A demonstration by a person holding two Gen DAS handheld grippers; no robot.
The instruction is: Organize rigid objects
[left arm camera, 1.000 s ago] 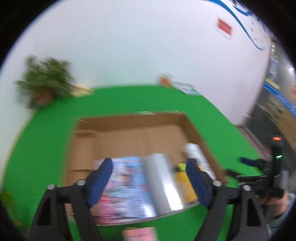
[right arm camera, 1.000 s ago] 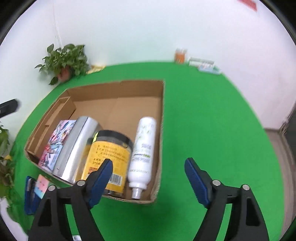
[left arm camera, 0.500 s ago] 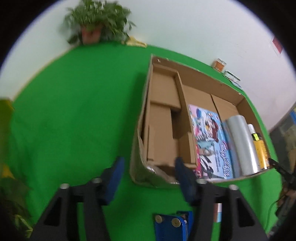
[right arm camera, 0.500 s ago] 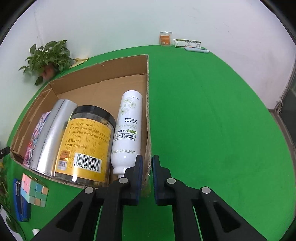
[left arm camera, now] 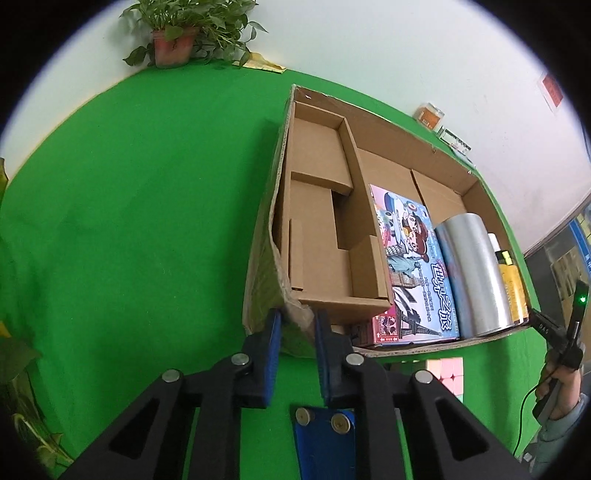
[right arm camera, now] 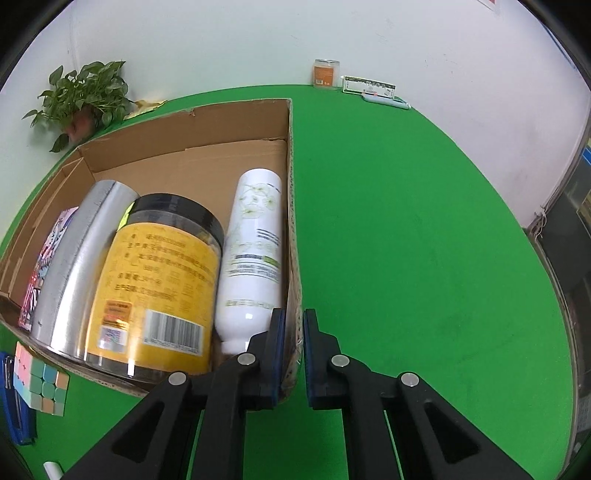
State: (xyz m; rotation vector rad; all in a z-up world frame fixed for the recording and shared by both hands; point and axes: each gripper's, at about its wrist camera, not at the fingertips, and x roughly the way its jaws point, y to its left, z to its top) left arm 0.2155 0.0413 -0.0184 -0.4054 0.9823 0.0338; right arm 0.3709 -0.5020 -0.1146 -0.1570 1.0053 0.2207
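Plainly, both grippers are clamped on the cardboard box [left arm camera: 391, 136], each at a near corner. The left gripper [left arm camera: 297, 325] has its blue pads closed on the crumpled corner of the box wall at about 6 o'clock in the left wrist view, cardboard pinched between them. The right gripper [right arm camera: 293, 334] has its pads closed tight on the thin right-hand wall of the box at 6 o'clock in the right wrist view, one pad inside the box and one outside.

The box sits on a green table [right arm camera: 424, 229]. Inside it, lying side by side, are a picture book [left arm camera: 413, 266], a silver cylinder [left arm camera: 472, 273], a yellow-labelled jar [right arm camera: 159, 288] with a black lid, and a white bottle [right arm camera: 255, 254] against the wall at 3 o'clock. A folded cardboard insert [left arm camera: 325, 229] fills the compartment at 9 o'clock of the book.

Outside the box, just beside its near wall, a pastel puzzle cube [right arm camera: 40, 382] lies on the table at 8 o'clock in the right wrist view, touching a blue stapler [right arm camera: 14, 406]. A potted plant [left arm camera: 177, 33] stands at 11 o'clock against the white wall, and a small orange jar [right arm camera: 326, 72] at 12 o'clock with a flat packet [right arm camera: 369, 86] beside it
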